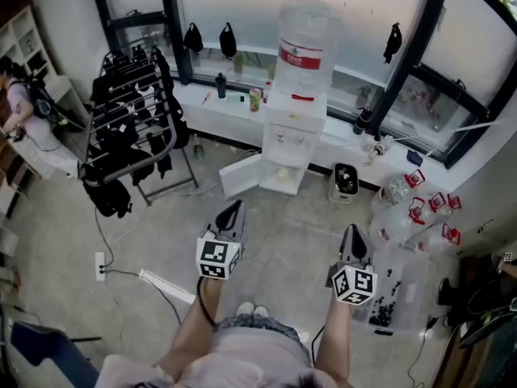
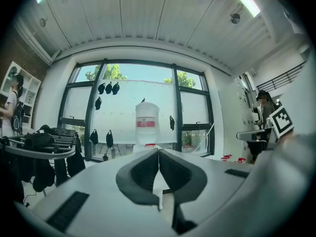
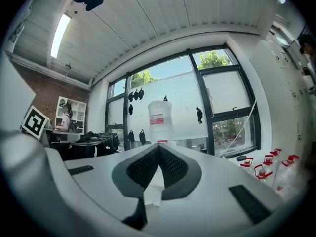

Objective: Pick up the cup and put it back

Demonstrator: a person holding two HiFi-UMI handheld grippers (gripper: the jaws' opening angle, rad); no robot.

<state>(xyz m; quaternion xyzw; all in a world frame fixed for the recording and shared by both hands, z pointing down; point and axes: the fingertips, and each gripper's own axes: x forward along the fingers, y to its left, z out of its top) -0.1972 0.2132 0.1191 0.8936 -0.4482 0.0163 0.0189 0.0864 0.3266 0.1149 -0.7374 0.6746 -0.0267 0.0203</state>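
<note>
A white water dispenser [image 1: 295, 128] with a big bottle [image 1: 305, 43] stands in front of me by the window. Its lower cabinet door [image 1: 241, 176] hangs open, and a pale thing shows inside [image 1: 283, 174]; I cannot tell whether it is the cup. My left gripper [image 1: 234, 206] and right gripper [image 1: 353, 233] are held level in front of my body, well short of the dispenser. Both point at the dispenser [image 2: 146, 125] [image 3: 159, 120]. The left gripper [image 2: 158, 151] is shut with nothing between its pads, and the right gripper [image 3: 158, 148] is shut and empty as well.
A black rack [image 1: 133, 111] loaded with dark gear stands to the left. Several water jugs [image 1: 420, 204] and a clear box of small dark parts [image 1: 392, 293] sit on the floor at the right. A small bin [image 1: 346, 182] is beside the dispenser. A person [image 1: 16, 95] is at the far left.
</note>
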